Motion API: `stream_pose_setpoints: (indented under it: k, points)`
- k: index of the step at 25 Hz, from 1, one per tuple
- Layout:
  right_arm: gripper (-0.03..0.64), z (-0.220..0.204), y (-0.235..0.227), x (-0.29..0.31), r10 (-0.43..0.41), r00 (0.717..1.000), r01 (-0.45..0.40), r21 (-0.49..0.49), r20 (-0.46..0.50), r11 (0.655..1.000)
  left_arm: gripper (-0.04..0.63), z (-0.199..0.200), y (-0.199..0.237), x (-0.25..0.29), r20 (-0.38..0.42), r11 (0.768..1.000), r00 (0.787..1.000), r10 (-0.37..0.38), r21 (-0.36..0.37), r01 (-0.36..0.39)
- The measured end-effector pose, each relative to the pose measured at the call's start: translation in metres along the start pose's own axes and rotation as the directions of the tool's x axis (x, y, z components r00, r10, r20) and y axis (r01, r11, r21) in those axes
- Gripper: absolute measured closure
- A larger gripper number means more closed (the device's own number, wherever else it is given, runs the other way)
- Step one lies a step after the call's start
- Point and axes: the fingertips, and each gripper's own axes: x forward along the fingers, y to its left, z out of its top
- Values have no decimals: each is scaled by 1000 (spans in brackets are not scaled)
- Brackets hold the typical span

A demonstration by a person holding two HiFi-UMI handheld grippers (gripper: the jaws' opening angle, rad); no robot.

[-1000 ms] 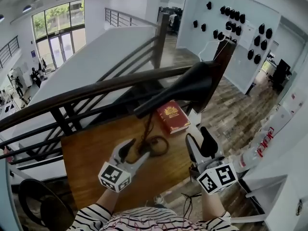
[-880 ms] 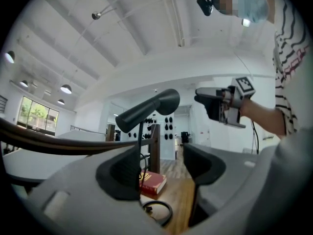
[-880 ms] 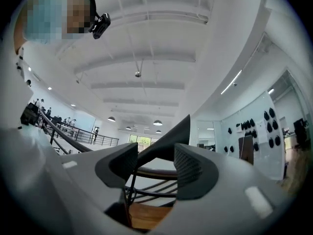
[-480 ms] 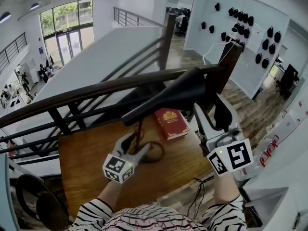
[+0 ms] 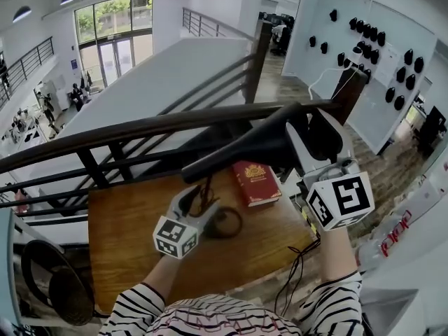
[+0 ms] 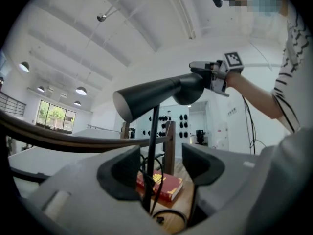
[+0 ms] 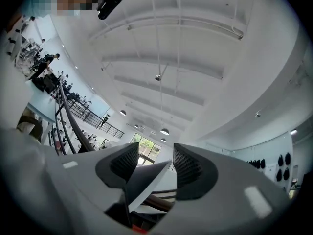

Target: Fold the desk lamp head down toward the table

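Observation:
The black desk lamp stands on the wooden table (image 5: 126, 233); its long cone head (image 5: 241, 151) lies nearly level above a thin stem (image 6: 151, 146) and a ring base (image 5: 225, 223). My left gripper (image 5: 199, 200) points level at the stem just above the base. Its jaws have just been closing, and the stem runs between them beside the left pad (image 6: 120, 173) while a wide gap remains, so it is open. My right gripper (image 5: 308, 121) is raised to the head's rear end. It has closed slightly, and the head (image 7: 144, 180) sits between its open jaws.
A red book (image 5: 256, 183) lies flat on the table behind the lamp base. A dark wooden railing (image 5: 140, 128) runs along the table's far side, with a drop to a lower floor beyond. A black cable (image 5: 297, 271) hangs off the table's right front corner.
The right gripper has risen from low near the table's right edge to the rear of the lamp head. The left gripper has moved in so that the stem is between its jaws.

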Motion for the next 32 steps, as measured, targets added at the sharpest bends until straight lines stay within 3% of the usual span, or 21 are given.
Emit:
stream_pose_setpoints:
  k: [11, 17, 22, 32]
  points:
    - [411, -21, -3, 14, 22, 1000, -22, 4, 18, 1000, 326, -14, 16, 13, -32, 998, 998, 57, 13, -56]
    - [410, -34, -11, 8, 5, 1000, -6, 55, 19, 998, 273, -22, 18, 14, -46, 994, 993, 107, 4, -106]
    - [410, -48, -16, 1, -23, 1000, 22, 92, 12, 996, 272, -36, 10, 23, -82, 998, 996, 47, -38, -50]
    - [407, -74, -20, -8, -66, 998, 68, 171, -17, 983, 249, -31, 3, 23, -45, 997, 998, -40, -71, 36]
